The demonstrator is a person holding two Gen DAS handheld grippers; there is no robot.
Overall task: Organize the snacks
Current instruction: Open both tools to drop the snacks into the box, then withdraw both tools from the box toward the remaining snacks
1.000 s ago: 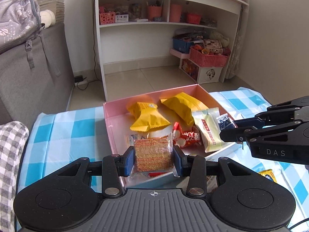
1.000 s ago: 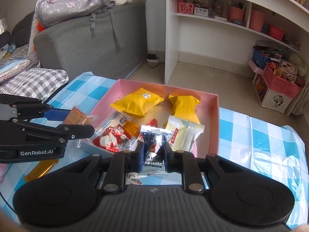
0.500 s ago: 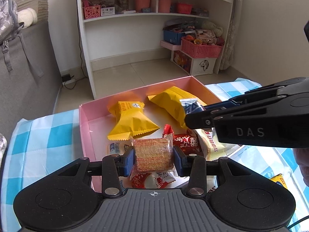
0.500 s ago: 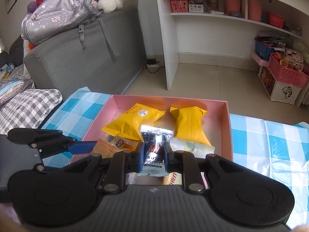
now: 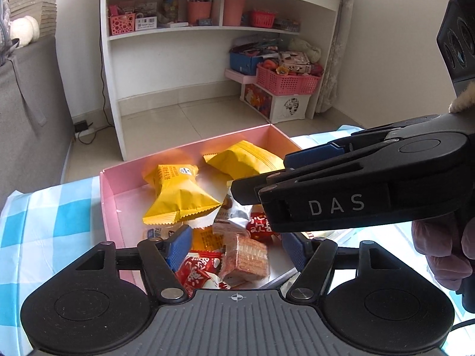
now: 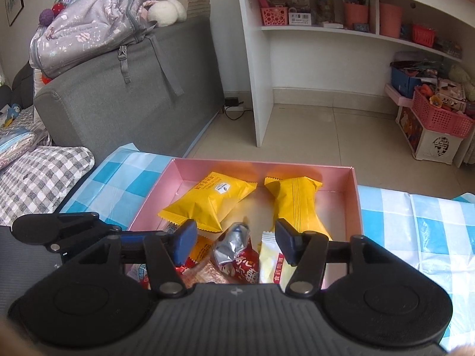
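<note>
Home living room: grey sofa (image 6: 127, 89) at left, white shelf unit (image 6: 341, 35) upper right, toy baskets (image 6: 439, 118) on tiled floor (image 6: 326, 136).

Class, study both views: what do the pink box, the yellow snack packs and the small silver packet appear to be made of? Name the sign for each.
Pink box: likely matte cardboard, with thin flat walls and crisp folded corners.
Yellow snack packs: plastic film, soft sheen, puffed, with crimped zigzag ends.
Silver packet: metallised foil film, mirror-like and crumpled.
</note>
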